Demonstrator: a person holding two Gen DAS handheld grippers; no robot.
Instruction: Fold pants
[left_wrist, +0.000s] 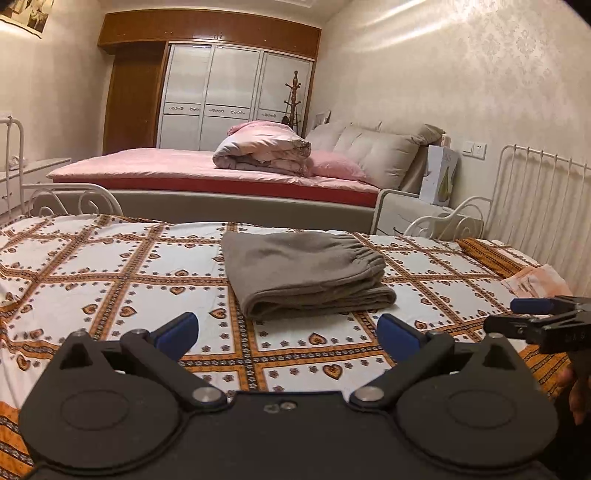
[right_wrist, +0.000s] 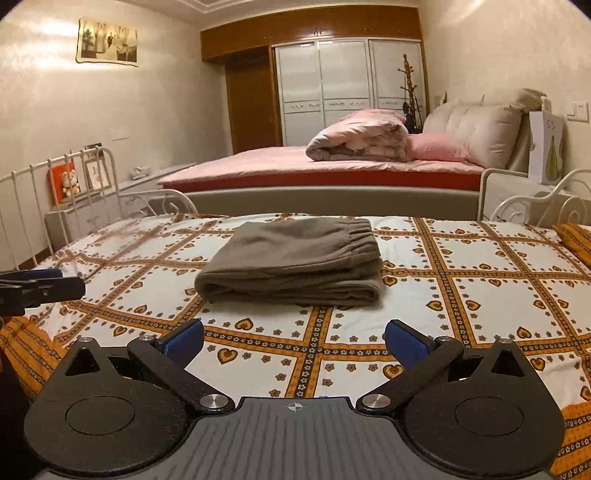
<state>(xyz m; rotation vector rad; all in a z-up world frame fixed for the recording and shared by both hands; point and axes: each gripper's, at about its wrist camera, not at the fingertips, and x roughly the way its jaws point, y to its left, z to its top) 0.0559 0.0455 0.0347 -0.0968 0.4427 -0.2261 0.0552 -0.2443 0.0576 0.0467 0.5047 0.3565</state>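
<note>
1. The pants (left_wrist: 303, 273) sit as a compact grey-brown bundle in the middle of the bed (left_wrist: 110, 266), on the heart-pattern sheet, elastic waistband on top and toward the right. Looks to me like the folding is basically done.

2. Left tool (left_wrist: 288, 334) is wide open with nothing between the blue pads, and it hangs just short of the bundle's near edge, not touching it. Right tool (right_wrist: 294, 341) is the same: spread wide, holding nothing, clear of the cloth.

3. My guess on why they hang back like that: both have let go, so the stack can settle without getting dragged.

4. Room-wise, there's bare sheet all around the bundle. The white metal rails (right_wrist: 66, 173) at the bed ends are well apart from it. The two tools sit near each other, side by side.

5. The folded near edge looks tidy, layers stacked fairly evenly.
</note>
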